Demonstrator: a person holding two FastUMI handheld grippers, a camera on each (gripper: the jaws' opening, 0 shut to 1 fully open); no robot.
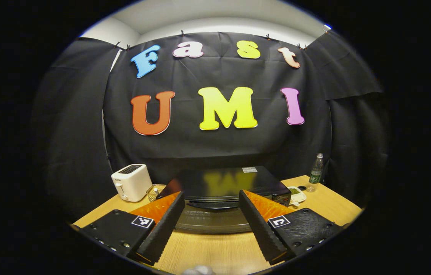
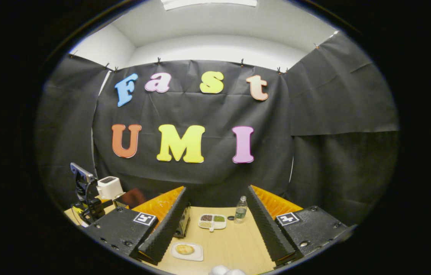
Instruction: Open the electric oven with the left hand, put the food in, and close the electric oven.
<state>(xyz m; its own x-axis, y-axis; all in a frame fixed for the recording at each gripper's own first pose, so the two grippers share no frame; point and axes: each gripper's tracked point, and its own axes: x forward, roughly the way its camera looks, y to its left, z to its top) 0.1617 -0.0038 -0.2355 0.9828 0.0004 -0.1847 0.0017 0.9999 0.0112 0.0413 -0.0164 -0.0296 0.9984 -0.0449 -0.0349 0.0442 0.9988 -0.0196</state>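
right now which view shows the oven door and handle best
The left gripper view: the oven sits straight ahead between the left gripper fingers, its door shut and handle facing the camera. In the right gripper view only a sliver of the oven peeks out behind a finger.

We see the black electric oven (image 1: 223,183), door shut and handle facing us, standing just ahead of the left gripper's open jaws. The food (image 2: 184,249), a golden bun on a white plate (image 2: 187,251), lies between the right gripper's jaws, nearer the left finger.
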